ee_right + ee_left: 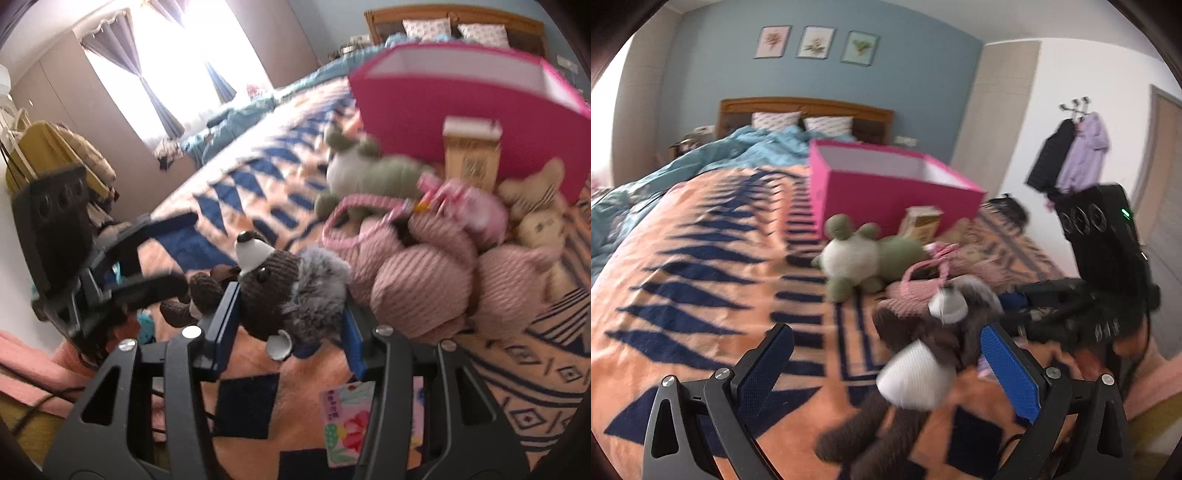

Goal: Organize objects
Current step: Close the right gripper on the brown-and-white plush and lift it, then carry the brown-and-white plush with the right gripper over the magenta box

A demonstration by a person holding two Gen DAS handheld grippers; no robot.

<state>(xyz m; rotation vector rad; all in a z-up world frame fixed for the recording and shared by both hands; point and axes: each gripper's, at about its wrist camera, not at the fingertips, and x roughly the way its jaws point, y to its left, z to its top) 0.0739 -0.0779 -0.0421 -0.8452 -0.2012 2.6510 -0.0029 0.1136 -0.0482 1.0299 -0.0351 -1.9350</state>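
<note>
The right gripper had its blue pads against both sides of a plush hedgehog, clamping the toy's body. The hedgehog was dark brown knit with a shaggy grey back, a white snout tipped black, a bead eye and white-soled feet; it lay on the orange-and-navy patterned blanket. The left gripper stood wide apart, its jaws either side of the hedgehog's legs without pressing them. Just beyond the right gripper sat a pink ribbed plush, and past it a green-and-white plush frog, a small tan carton and a beige plush. Farthest ahead stood an open pink box with white inside walls.
</note>
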